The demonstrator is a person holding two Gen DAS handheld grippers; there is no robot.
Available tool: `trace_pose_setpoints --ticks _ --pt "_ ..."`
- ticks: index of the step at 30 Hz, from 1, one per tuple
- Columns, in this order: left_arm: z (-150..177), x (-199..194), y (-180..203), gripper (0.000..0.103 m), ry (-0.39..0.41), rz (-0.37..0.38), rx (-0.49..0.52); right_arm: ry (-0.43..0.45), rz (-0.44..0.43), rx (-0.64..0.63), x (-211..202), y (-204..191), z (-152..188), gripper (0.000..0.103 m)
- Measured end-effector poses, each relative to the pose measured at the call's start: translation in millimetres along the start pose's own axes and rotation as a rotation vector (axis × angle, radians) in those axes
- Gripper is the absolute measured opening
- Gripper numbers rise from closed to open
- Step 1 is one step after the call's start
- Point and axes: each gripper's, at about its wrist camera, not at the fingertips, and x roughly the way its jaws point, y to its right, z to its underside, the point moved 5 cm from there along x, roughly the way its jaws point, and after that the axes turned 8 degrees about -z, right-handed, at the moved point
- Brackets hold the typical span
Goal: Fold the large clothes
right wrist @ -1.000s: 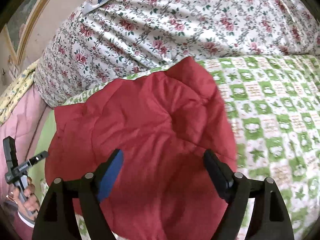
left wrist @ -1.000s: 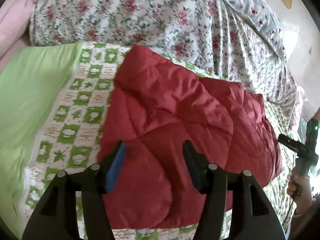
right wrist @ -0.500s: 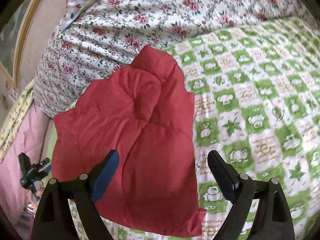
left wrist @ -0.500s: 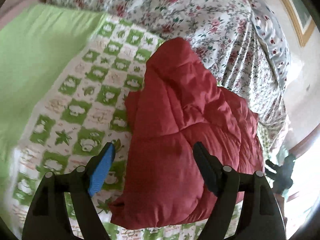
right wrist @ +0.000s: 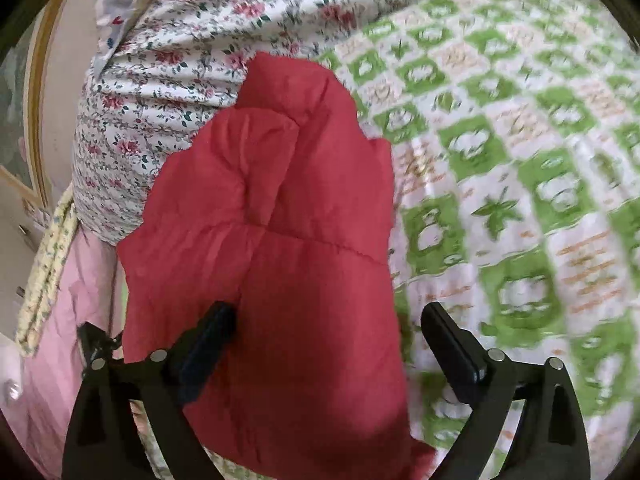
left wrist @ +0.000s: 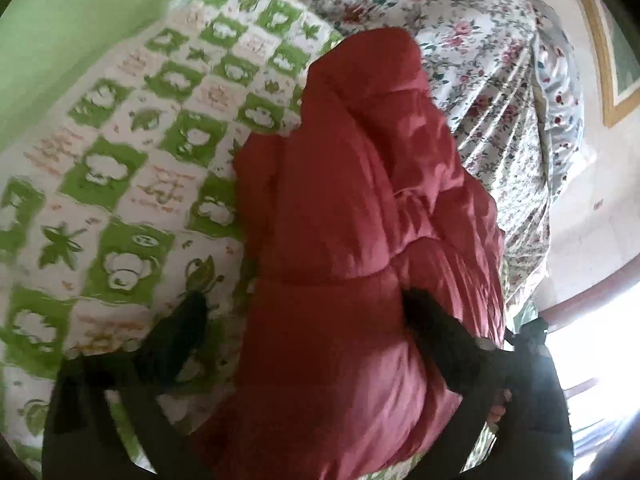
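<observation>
- While both grippers sank toward the bed, their jaws have just been opening and now stand wide.
- Left gripper (left wrist: 304,328) and right gripper (right wrist: 332,336) each straddle the near end of the red jacket (left wrist: 360,220), gripping nothing; the left view is blurred, so its pads may be brushing cloth.
- Compared with a second ago, each view has swung to show the jacket as a narrower, bunched bundle, probably ready for its next fold.
- It lies on the green-checked sheet (right wrist: 520,200), its far tip against the floral quilt (right wrist: 180,60), with a framed picture (left wrist: 616,60) on the wall.
</observation>
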Motion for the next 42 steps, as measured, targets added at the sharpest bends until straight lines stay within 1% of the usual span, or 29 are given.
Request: trace_pose_setpoints --ticks 2,4,5,6,7,8,9,10,11,12,15,17,20,22,25,27,30,33,35,37,39,42 --pt "2 8 3 0.103 -0.02 0.033 -0.006 -0.008 -0.036 0.013 8 -1 0 0.099" --pt "5 13 11 0.102 -0.03 0.053 0.011 -0.014 -0.055 0.014 14 -5 0 0.097" --pt "6 13 15 0.097 -0.024 0.06 0.025 -0.028 -0.079 0.016 18 -8 1 0.093" --pt "8 13 21 0.085 -0.02 0.074 0.044 -0.036 -0.083 0.016 21 -10 2 0.088" --pt "9 10 27 0.079 -0.002 0.063 0.067 -0.038 -0.076 0.013 21 -12 2 0.085" --pt "9 8 30 0.074 0.007 0.059 0.081 -0.044 -0.078 0.01 21 -14 3 0.078" --pt "11 4 34 0.065 0.018 0.057 0.101 -0.044 -0.083 0.014 18 -15 3 0.069" --pt "12 1 38 0.058 0.027 0.054 0.116 -0.044 -0.085 0.01 14 -18 3 0.064" --pt "13 -5 42 0.055 0.038 0.052 0.135 -0.041 -0.087 0.001 10 -22 4 0.056" --pt "15 -11 46 0.051 0.046 0.052 0.148 -0.039 -0.088 -0.008 5 -26 5 0.05" --pt "24 -31 59 0.047 0.074 0.059 0.192 -0.029 -0.089 -0.042 -13 -43 12 0.045" --pt "31 -42 68 0.046 0.086 0.069 0.214 -0.023 -0.091 -0.063 -28 -54 23 0.044" --pt "52 -64 77 0.045 0.094 0.093 0.238 -0.016 -0.098 -0.09 -53 -67 43 0.043" --pt "69 -76 75 0.045 0.089 0.11 0.238 -0.007 -0.098 -0.099 -72 -72 60 0.043" --pt "93 -87 74 0.045 0.075 0.133 0.237 0.01 -0.101 -0.092 -99 -72 87 0.043" --pt "115 -96 74 0.045 0.069 0.147 0.236 0.015 -0.099 -0.083 -113 -71 104 0.043" --pt "142 -107 68 0.045 0.065 0.162 0.224 0.022 -0.108 -0.061 -131 -69 126 0.043" --pt "162 -114 57 0.045 0.055 0.169 0.202 0.023 -0.126 -0.046 -144 -65 150 0.043" --pt "170 -111 47 0.045 0.047 0.153 0.189 0.016 -0.125 -0.045 -144 -60 158 0.043" --pt "173 -102 38 0.045 0.027 0.117 0.171 0.015 -0.103 -0.04 -138 -55 161 0.045" --pt "173 -87 27 0.046 0.009 0.065 0.156 0.022 -0.072 -0.036 -131 -46 160 0.049" --pt "172 -80 24 0.049 0.022 0.037 0.152 0.04 -0.056 -0.024 -121 -36 156 0.055"
